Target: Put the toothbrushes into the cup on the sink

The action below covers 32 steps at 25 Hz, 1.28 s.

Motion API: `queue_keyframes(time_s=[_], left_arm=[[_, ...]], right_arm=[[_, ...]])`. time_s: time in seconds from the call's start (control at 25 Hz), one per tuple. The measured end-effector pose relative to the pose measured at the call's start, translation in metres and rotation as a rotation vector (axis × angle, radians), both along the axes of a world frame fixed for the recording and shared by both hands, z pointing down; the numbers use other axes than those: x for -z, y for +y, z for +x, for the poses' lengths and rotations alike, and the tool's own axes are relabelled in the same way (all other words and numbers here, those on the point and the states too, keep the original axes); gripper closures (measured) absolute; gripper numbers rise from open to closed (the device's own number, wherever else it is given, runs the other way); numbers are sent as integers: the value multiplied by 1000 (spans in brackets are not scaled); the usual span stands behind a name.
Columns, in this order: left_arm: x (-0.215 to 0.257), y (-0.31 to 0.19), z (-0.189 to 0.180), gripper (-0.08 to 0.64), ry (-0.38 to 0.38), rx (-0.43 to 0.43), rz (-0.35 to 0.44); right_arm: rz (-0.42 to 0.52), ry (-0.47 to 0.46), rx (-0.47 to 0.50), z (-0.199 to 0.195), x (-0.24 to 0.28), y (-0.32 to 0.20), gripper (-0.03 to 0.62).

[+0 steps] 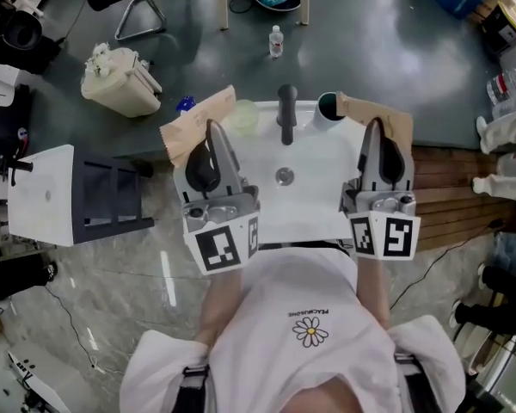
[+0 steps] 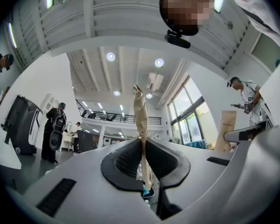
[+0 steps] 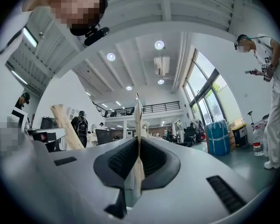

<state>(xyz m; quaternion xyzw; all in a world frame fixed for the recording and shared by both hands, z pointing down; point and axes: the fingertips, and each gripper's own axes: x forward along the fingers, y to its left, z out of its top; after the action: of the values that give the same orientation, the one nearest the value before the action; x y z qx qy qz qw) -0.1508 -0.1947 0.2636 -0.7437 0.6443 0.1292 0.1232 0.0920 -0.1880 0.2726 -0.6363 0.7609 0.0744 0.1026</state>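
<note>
A white sink [image 1: 314, 205] stands in front of me with a black tap [image 1: 286, 113] at its back. Beside the tap are a pale green cup [image 1: 243, 116] on the left and a white cup with a dark inside [image 1: 328, 107] on the right. My left gripper [image 1: 211, 136] is shut on a brown paper packet [image 1: 193, 124] over the sink's left edge. My right gripper [image 1: 377, 132] is shut on a like packet [image 1: 380, 113] over the right edge. Each gripper view shows its packet [image 2: 140, 115] [image 3: 138, 120] edge-on, pinched between the pads. No bare toothbrush shows.
A cream waste bin [image 1: 120, 81] and a small water bottle [image 1: 276, 41] stand on the floor beyond the sink. A white cabinet with a dark rack [image 1: 73, 196] is to the left, wooden decking [image 1: 451, 188] to the right. People stand about the hall [image 2: 55, 132] [image 3: 273, 92].
</note>
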Motion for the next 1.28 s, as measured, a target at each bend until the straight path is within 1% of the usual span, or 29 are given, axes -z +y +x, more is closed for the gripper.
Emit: queue_keyframes(time_s=[0.08,0.2,0.4,0.52,0.6,0.72,0.8,1.04,1.28], left_arm=[[1,1,0,522,7,14,0],[4,1,2,522,-3,30,8],[3,1,2,522,-9,43,10],[6,3,4,522,-14,42,15],[7,4,5,522,-20,42,14],[8,4,5,522,-29,46,14],[8,5,5,522,-31,53,12],[10,6,6,522,-37,68,6],[5,7,4,522,-49,79,-13]], right_arm=[[9,-1,17,0,3,-2,575],[14,-7,31,2,5,-3,575],[8,-8,46,2,0,-5,575],[-15,-11,44,5,-1,-14,575],[-59,-7,61,4,-6,-25,574],[-184,7,126,0,-27,-49,575],[-247,16,154,-2,-44,-63,575],[-312,104,119,6,-82,-90,574],[-398,106,111,11,-122,-104,574]])
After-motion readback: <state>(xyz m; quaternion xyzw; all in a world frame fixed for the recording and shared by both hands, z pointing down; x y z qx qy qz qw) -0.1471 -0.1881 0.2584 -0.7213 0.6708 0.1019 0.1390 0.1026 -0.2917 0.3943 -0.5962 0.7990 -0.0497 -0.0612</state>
